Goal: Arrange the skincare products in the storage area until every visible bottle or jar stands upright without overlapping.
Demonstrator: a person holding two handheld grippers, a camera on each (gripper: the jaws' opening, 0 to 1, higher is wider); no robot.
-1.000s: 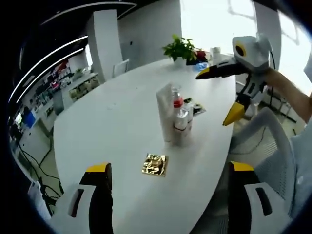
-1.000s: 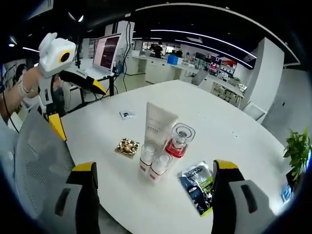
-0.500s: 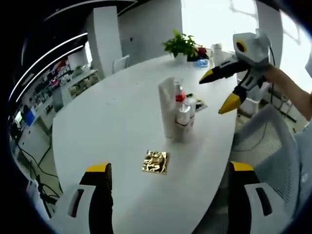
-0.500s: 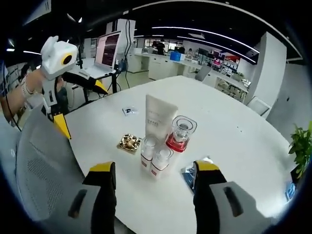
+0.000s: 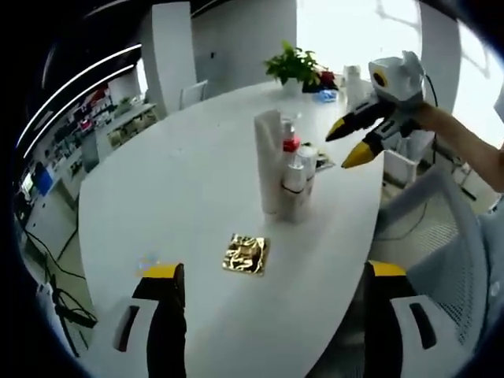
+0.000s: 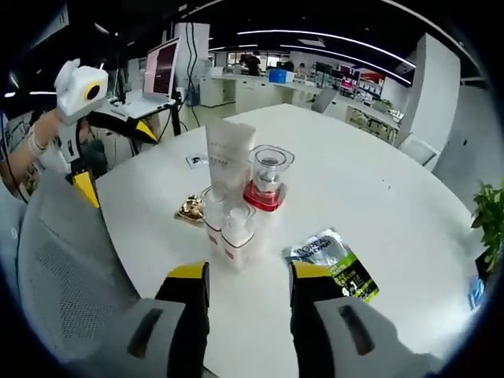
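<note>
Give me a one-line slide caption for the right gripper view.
Right gripper, jaws narrowed, points at upright bottles and a tube on a white table.

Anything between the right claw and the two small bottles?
No. In the right gripper view, bare white table separates the right claw from the two small bottles.

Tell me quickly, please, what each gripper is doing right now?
Left gripper: open, jaws wide apart, holding nothing.
Right gripper: jaws part-closed with a gap between them, so open, holding nothing.
</note>
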